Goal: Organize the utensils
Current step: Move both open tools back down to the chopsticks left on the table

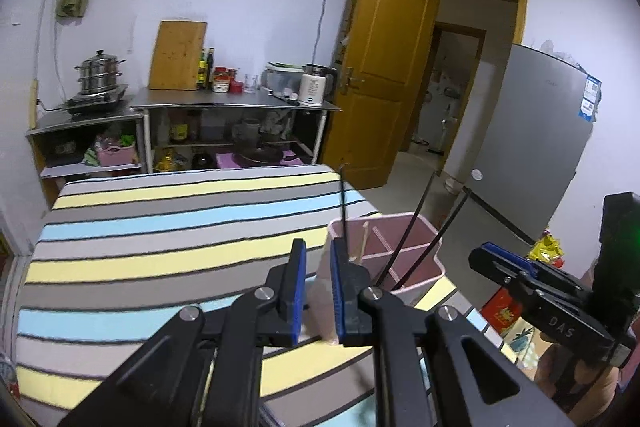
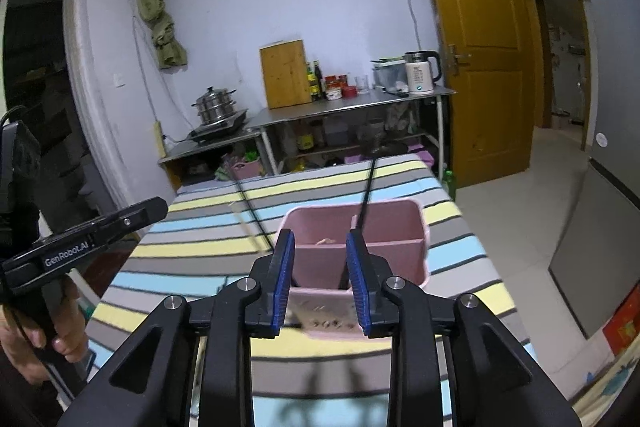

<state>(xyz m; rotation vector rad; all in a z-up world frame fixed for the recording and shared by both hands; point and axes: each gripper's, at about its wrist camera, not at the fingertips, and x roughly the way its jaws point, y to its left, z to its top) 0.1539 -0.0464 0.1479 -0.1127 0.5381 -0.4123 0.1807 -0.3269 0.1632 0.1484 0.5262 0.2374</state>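
The table is covered with a striped cloth in grey, yellow and blue bands. A pink divided utensil bin stands at the table's right edge in the left wrist view; in the right wrist view the same bin sits at centre frame, directly ahead of the right gripper.

Left gripper: lower centre of its own view, blue pads facing each other, jaws set at a narrow gap. A pale, translucent item lies between the pads; its identity and whether the pads press on it cannot be determined. This gripper also appears at the left edge of the right wrist view, held by a hand.

Right gripper: jaws moderately wide, holding nothing, positioned just over the near wall of the bin. In the left wrist view it enters from the lower right.

Bin contents: long black chopsticks lean in the compartments, tips projecting well above the rim. One black stick rises beside the right pad in the right wrist view. A pale wooden stick stands in the far left compartment.

Upper right of both views: an open yellow door. A metal shelf unit stands against the rear wall.
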